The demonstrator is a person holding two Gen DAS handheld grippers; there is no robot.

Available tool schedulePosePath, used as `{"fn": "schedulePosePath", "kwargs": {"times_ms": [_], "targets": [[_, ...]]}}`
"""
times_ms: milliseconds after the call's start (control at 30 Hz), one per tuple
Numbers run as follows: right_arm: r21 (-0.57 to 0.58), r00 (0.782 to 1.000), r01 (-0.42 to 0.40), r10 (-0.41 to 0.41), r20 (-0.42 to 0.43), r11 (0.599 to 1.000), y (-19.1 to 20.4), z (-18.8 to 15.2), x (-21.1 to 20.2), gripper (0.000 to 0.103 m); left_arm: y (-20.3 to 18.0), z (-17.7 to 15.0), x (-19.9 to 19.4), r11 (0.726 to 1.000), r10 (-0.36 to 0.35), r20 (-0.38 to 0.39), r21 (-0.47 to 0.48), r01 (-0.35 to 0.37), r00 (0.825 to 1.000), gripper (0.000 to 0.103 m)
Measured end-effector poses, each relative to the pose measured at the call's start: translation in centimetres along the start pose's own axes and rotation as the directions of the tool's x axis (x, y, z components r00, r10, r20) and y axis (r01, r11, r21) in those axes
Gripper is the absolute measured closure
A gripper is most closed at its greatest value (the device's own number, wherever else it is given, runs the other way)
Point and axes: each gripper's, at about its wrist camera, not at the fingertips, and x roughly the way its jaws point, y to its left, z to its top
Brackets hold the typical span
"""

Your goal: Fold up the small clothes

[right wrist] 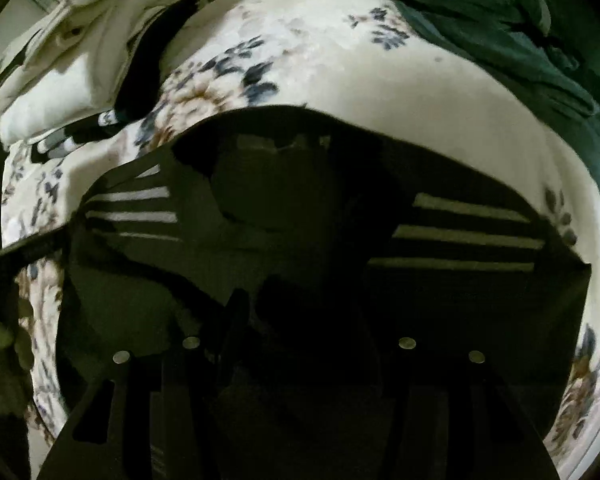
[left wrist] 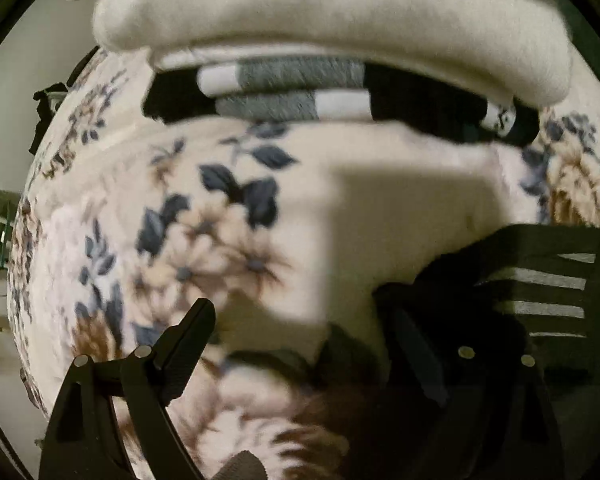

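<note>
Left gripper [left wrist: 300, 344] hangs wide open over the floral blanket [left wrist: 204, 216], holding nothing, while the black striped garment [right wrist: 460, 232] lies spread right under the right gripper [right wrist: 300, 320], too dark to tell whether it's gripping, probably lining up a fold.

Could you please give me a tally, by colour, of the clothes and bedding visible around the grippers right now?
Cream folded garment: 1
Black, grey and white striped folded pieces under it: 2 visible
Black garment with white stripes: 1
Dark green cloth: 1
Floral blanket: 1
Total: 6
</note>
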Motion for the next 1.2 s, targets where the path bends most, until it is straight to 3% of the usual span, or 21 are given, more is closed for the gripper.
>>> {"fn": "schedulePosePath", "kwargs": {"times_ms": [133, 233, 333, 500, 667, 833, 867, 900, 933, 967, 1200], "targets": [[0.004, 1.0, -0.001, 0.001, -0.017, 1.0, -0.2, -1.1, 0.1, 0.048, 2.4, -2.8, -2.4, 1.0, -0.021, 0.007, -0.008, 0.021, 1.0, 0.011], [0.133, 1.0, -0.015, 0.016, 0.0, 0.991, -3.8, -2.1, -2.7, 0.048, 3.6, -5.4, -4.0, 1.0, -0.028, 0.005, -0.01, 0.028, 1.0, 0.011], [0.288, 0.999, -0.022, 0.007, 0.054, 0.957, -9.7, -4.0, -7.2, 0.048, 4.1, -8.0, -5.9, 1.0, 0.009, 0.048, -0.005, -0.009, 0.999, 0.011], [0.427, 0.995, 0.062, -0.091, 0.047, 0.902, -16.6, -7.9, -10.6, 0.048, 3.8, -10.9, -7.3, 0.999, 0.018, 0.056, -0.027, -0.016, 0.998, 0.011], [0.444, 0.994, 0.081, -0.106, 0.032, 0.893, -19.2, -10.7, -10.0, 0.048, 1.9, -11.4, -7.1, 1.0, 0.027, 0.032, 0.001, -0.027, 0.999, 0.011], [0.404, 0.994, 0.098, -0.108, 0.001, 0.909, -18.9, -10.3, -6.1, 0.048, 0.0, -10.8, -8.0, 0.998, 0.057, 0.067, 0.033, -0.059, 0.996, 0.011], [0.389, 0.994, 0.107, -0.11, -0.013, 0.915, -18.7, -10.0, -4.9, 0.053, -0.3, -10.6, -8.2, 0.997, 0.067, 0.074, 0.031, -0.07, 0.995, 0.011], [0.376, 0.993, 0.112, -0.117, -0.009, 0.92, -18.6, -9.9, -4.4, 0.076, -0.5, -10.4, -8.3, 0.997, 0.075, 0.08, 0.028, -0.077, 0.994, 0.011], [0.362, 0.991, 0.123, -0.132, -0.002, 0.924, -18.3, -9.8, -4.1, 0.089, -0.6, -10.3, -8.4, 0.996, 0.079, 0.084, 0.025, -0.081, 0.993, 0.011], [0.342, 0.986, 0.152, -0.164, 0.005, 0.927, -18.0, -9.7, -4.1, 0.094, -0.8, -10.1, -8.6, 0.996, 0.084, 0.089, 0.018, -0.086, 0.992, 0.011], [0.297, 0.967, 0.172, -0.219, 0.132, 0.939, -16.2, -10.8, -7.5, 0.095, -1.4, -9.8, -8.9, 0.996, 0.09, 0.096, -0.018, -0.089, 0.991, 0.011]]}}
